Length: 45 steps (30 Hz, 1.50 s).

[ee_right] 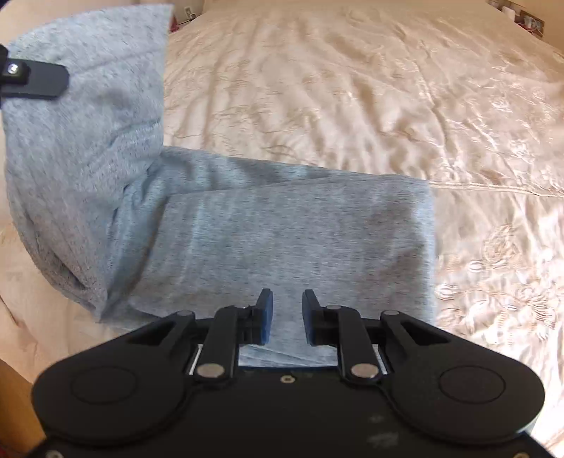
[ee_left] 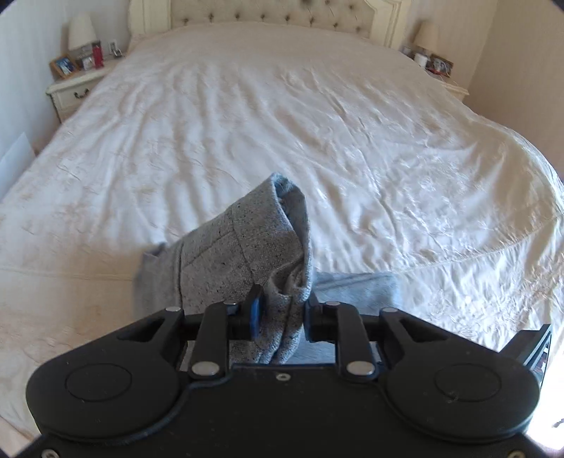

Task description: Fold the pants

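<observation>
The left gripper (ee_left: 280, 313) was clamped on a raised bunch of the grey pants (ee_left: 246, 246), which rose ahead of its fingers; the right gripper (ee_right: 288, 317) hung parted, gripping nothing, above pants lying on the bed (ee_right: 352, 88)

One pair of grey pants (ee_right: 282, 239) lies on one bed (ee_left: 317, 141), and two grippers are over it: the left gripper (ee_left: 280, 313) and the right gripper (ee_right: 288, 317), each with two fingers. Flanking the bed's one tufted headboard (ee_left: 271, 16) are two nightstands, one (ee_left: 75, 88) to its left and one (ee_left: 454, 88) to its right, each carrying one lamp (ee_left: 81, 31) (ee_left: 427, 35). The left nightstand also holds one red bottle (ee_left: 97, 56) and one wood-framed picture (ee_left: 64, 65).
</observation>
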### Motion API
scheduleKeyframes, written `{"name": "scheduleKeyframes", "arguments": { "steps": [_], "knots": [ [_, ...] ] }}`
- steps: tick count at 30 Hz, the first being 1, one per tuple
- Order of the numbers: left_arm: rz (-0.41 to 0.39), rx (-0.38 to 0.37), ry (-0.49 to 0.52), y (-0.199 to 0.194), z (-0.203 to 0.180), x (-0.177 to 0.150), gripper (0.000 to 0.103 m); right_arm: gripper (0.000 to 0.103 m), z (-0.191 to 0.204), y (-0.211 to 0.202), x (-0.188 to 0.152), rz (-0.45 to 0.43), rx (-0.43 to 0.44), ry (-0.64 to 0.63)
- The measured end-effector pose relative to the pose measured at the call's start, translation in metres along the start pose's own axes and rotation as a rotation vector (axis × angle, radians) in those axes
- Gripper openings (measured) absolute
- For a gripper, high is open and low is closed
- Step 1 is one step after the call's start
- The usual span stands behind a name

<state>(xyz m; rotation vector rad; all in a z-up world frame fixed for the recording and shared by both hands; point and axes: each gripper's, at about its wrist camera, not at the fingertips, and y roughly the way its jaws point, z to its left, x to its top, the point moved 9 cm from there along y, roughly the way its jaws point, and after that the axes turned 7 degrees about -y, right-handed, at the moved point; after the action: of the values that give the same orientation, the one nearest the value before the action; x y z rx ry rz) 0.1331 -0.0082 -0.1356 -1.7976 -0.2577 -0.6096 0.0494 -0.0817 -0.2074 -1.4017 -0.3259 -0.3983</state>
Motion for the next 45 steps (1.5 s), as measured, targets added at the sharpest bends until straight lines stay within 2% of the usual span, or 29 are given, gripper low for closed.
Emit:
{"name": "scheduleKeyframes", "arguments": {
  "steps": [2, 3, 6, 8, 11, 15, 19, 23, 24, 29, 35, 40, 42, 43, 44, 45],
  "knots": [
    [0.101, -0.063, 0.002, 0.032, -0.03, -0.019, 0.037, 0.02, -0.024, -0.002, -0.008, 0.022, -0.024, 0.022],
    [0.134, -0.063, 0.02, 0.042, -0.044, -0.03, 0.037, 0.021, -0.042, -0.003, -0.012, 0.034, -0.034, 0.034],
    [0.143, -0.016, 0.076, 0.044, -0.059, -0.042, 0.037, 0.021, -0.068, -0.007, -0.02, 0.051, -0.054, 0.034],
    [0.127, -0.014, 0.068, 0.033, -0.055, -0.044, 0.04, 0.021, -0.076, -0.011, -0.018, 0.04, -0.055, 0.021],
    [0.121, 0.065, 0.01, 0.029, -0.02, -0.042, 0.048, 0.022, -0.082, -0.017, -0.004, -0.008, -0.034, 0.025],
    [0.162, 0.269, -0.12, 0.04, 0.054, -0.047, 0.051, 0.029, -0.07, -0.013, 0.028, -0.069, 0.065, 0.029],
    [0.239, 0.388, -0.274, 0.059, 0.117, -0.067, 0.051, 0.031, -0.049, 0.008, 0.048, -0.033, 0.148, 0.009],
    [0.336, 0.42, -0.305, 0.085, 0.146, -0.092, 0.058, 0.032, -0.041, 0.037, 0.053, 0.042, 0.164, 0.008],
    [0.335, 0.422, -0.298, 0.086, 0.148, -0.093, 0.061, 0.033, -0.041, 0.044, 0.053, 0.056, 0.159, 0.01],
    [0.322, 0.415, -0.253, 0.085, 0.147, -0.091, 0.062, 0.037, -0.043, 0.067, 0.051, 0.1, 0.202, 0.022],
    [0.272, 0.396, -0.266, 0.063, 0.153, -0.088, 0.06, 0.039, -0.051, 0.085, 0.05, 0.131, 0.285, 0.143],
    [0.231, 0.436, -0.242, 0.044, 0.162, -0.083, 0.06, 0.038, -0.055, 0.085, 0.048, 0.13, 0.317, 0.223],
    [0.213, 0.449, -0.244, 0.037, 0.167, -0.083, 0.06, 0.028, -0.053, 0.083, 0.047, 0.13, 0.324, 0.224],
    [0.208, 0.454, -0.252, 0.035, 0.17, -0.082, 0.06, 0.014, -0.051, 0.081, 0.048, 0.126, 0.32, 0.219],
    [0.205, 0.461, -0.263, 0.033, 0.174, -0.083, 0.06, 0.007, -0.049, 0.078, 0.049, 0.124, 0.311, 0.208],
    [0.205, 0.469, -0.276, 0.031, 0.179, -0.084, 0.06, 0.007, -0.046, 0.074, 0.051, 0.116, 0.296, 0.187]
  ]
}}
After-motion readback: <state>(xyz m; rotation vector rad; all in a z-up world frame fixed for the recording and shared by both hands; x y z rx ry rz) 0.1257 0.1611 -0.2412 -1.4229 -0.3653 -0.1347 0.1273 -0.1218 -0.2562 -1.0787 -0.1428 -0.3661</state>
